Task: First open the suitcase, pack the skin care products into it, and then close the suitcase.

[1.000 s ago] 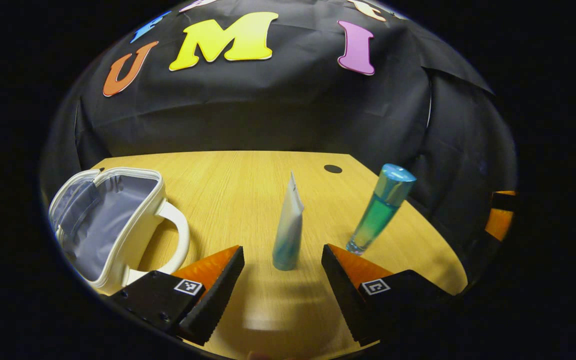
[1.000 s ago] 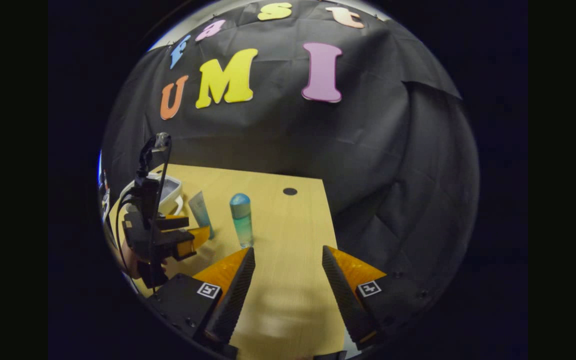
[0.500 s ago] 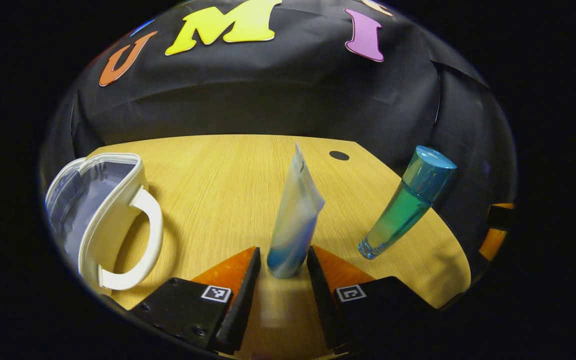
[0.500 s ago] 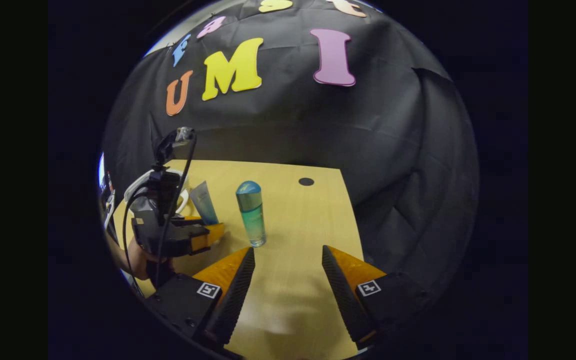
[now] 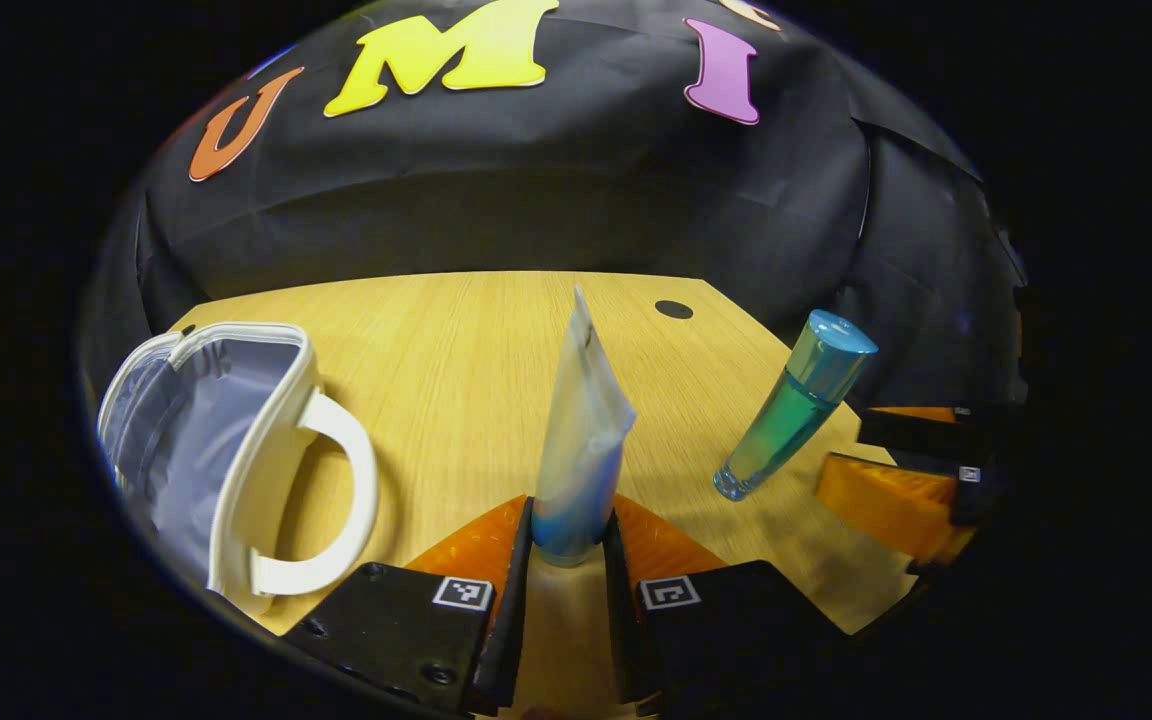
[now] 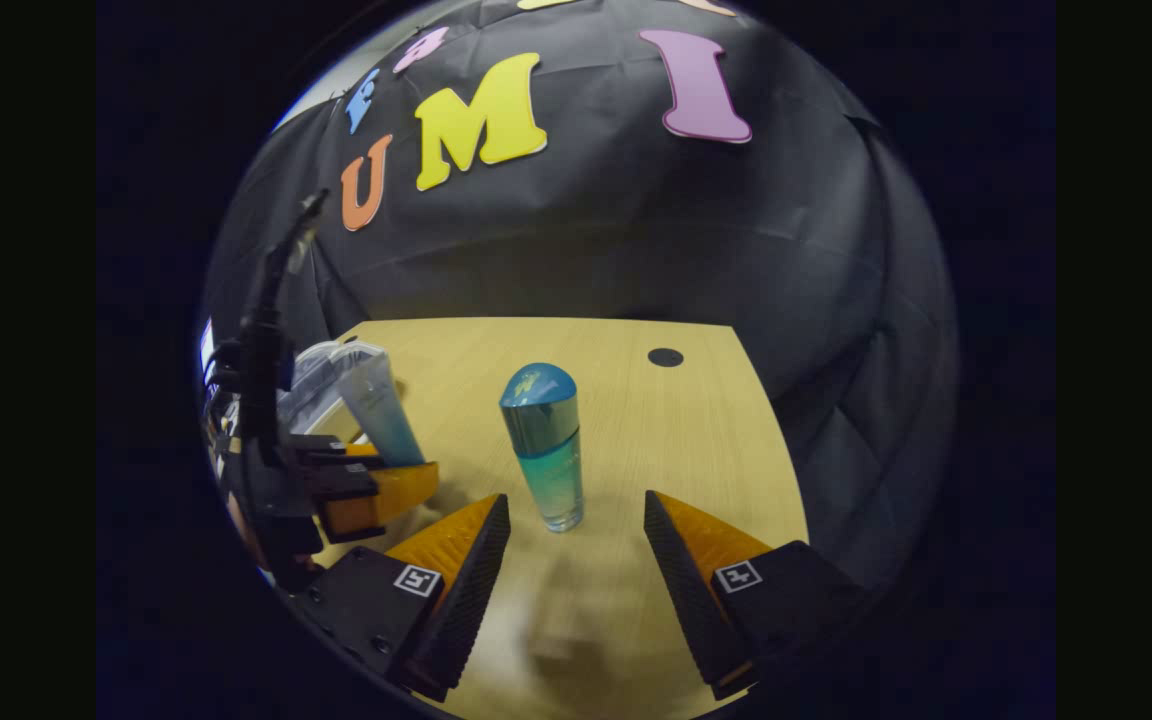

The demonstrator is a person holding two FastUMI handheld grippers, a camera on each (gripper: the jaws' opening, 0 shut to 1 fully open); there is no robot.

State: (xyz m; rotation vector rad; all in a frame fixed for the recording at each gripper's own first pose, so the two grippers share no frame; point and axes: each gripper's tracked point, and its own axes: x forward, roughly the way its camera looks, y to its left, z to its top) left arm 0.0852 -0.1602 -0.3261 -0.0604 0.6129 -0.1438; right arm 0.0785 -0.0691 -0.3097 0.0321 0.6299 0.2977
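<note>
My left hand-held gripper [image 5: 568,560] covers the tube's [image 5: 581,440] cap end, so I can't see whether it touches the tabletop [image 5: 456,350]. Left of the tube, the open case [image 5: 206,440] is cut off by the picture's edge, its far side lost. In the right gripper view the case [image 6: 321,385] sits mostly hidden behind the tube [image 6: 381,410] and the left hand-held gripper [image 6: 376,490]. The hand holding that gripper is too dark to make out. Bottle [image 6: 546,450] label too small to tell.

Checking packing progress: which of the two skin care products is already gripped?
The pale tube, pinched at its base by the left hand-held gripper; the blue-green bottle stands free.
</note>
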